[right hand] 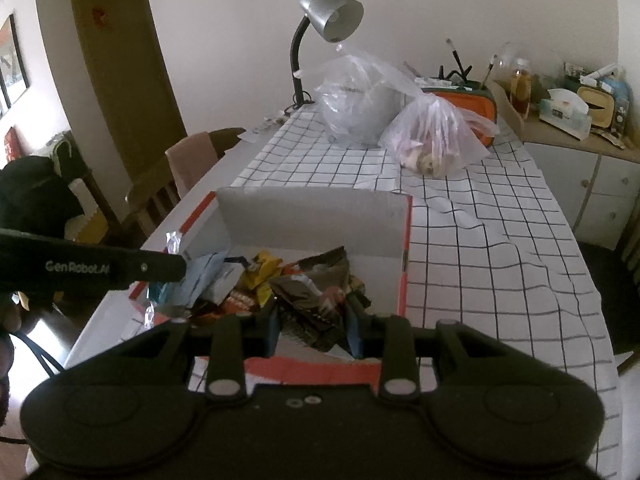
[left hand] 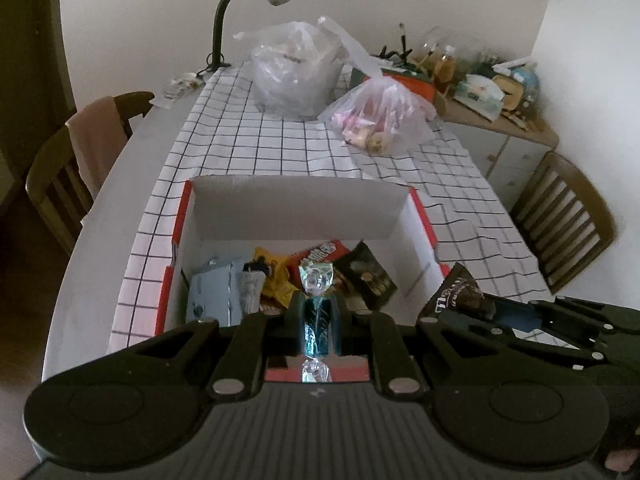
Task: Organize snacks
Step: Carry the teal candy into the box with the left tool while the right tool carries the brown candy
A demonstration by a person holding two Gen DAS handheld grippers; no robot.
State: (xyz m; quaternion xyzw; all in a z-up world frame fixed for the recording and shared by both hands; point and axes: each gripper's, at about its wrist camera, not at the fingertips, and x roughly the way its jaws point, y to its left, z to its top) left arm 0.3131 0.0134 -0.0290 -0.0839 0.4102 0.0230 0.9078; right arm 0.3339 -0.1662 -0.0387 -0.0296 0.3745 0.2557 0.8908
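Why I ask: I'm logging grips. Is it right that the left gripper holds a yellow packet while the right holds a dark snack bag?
Not quite. The left gripper is shut on a teal twist-wrapped candy, as the left wrist view shows. The right gripper does hold the dark snack bag.

Glossy foil candy (left hand: 317,312), cardboard box (left hand: 296,208)

A silver desk lamp (right hand: 331,16) is standing at the far end of the surface (left hand: 120,184), its head tilting over the checked cloth (right hand: 480,248). A wooden chair (left hand: 60,184) is carrying a pinkish towel (left hand: 96,136) on its back. A cluttered sideboard (right hand: 592,168) is standing against the far wall, beside a brown door (right hand: 120,60).
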